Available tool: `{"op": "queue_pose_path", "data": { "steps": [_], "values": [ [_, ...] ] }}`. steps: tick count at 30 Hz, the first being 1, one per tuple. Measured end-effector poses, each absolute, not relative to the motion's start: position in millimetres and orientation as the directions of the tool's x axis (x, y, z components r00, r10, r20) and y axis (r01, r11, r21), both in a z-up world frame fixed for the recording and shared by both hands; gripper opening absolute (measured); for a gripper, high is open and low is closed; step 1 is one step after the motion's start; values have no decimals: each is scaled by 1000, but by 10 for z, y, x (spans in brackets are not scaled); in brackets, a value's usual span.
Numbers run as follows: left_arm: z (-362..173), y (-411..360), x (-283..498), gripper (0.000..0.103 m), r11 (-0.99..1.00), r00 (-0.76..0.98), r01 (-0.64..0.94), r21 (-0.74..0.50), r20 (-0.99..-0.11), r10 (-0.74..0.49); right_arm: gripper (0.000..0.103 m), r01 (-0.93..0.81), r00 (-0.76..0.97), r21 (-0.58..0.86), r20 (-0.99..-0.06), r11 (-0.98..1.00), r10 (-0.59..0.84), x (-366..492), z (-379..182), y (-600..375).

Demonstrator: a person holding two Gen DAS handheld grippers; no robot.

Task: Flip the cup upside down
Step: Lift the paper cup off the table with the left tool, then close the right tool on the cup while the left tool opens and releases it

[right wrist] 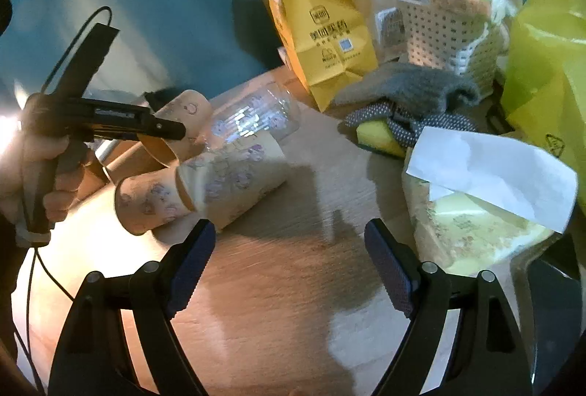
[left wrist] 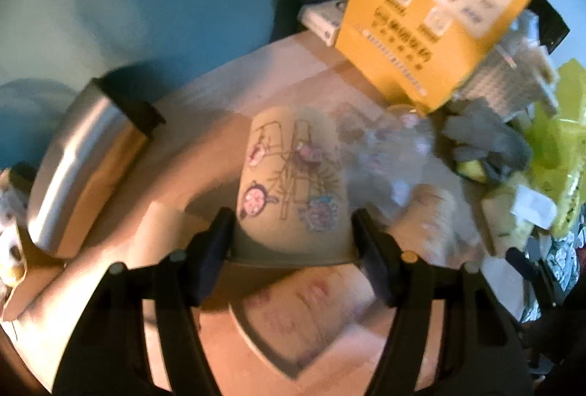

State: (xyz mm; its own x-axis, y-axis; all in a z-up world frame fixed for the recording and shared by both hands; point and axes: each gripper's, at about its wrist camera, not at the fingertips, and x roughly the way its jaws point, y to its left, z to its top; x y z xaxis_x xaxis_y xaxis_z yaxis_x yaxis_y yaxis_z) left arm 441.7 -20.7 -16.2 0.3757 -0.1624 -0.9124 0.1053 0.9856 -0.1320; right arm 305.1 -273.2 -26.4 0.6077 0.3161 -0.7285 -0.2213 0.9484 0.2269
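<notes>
my left claw grips the cartoon cup off the bench; my right claw hangs wide open, empty.

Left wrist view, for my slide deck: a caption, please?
Left gripper shut on a cartoon-printed paper cup above the wooden table.

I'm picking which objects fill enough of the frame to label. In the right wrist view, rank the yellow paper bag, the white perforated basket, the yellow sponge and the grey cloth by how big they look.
1. Yellow paper bag, largest.
2. White perforated basket and grey cloth: alike, not ranked.
3. Yellow sponge, smallest, partly hidden under the cloth.
</notes>
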Motion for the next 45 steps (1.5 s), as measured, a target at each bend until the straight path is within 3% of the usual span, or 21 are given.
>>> {"op": "queue_pose_path", "data": {
  "steps": [7, 12, 16, 28, 43, 45],
  "values": [
    [291, -176, 3683, 67, 983, 452, 88, -163, -873, -185, 86, -257, 622, 229, -704, 939, 342, 2696, -38, -2612],
    [336, -191, 3054, 67, 979, 456, 65, -191, -867, -200, 86, -295, 611, 231, -701, 927, 369, 2397, 33, -2493],
    [245, -153, 2384, 67, 979, 456, -8, -203, -872, -177, 86, -323, 578, 252, -711, 912, 401, 2157, -7, -2385],
    [-331, 114, 612, 68, 858, 477, -316, -406, -849, -226, 86, -460, 425, 261, -775, 849, 469, 1508, -194, -1900],
    [-596, 262, 142, 70, 799, 510, -374, -471, -824, -246, 86, -581, 297, 227, -835, 781, 463, 1248, -224, -1207],
    [-600, 280, 155, 74, 800, 503, -373, -471, -827, -252, 86, -588, 272, 236, -843, 773, 464, 1256, -239, -1132]
  ]
}}
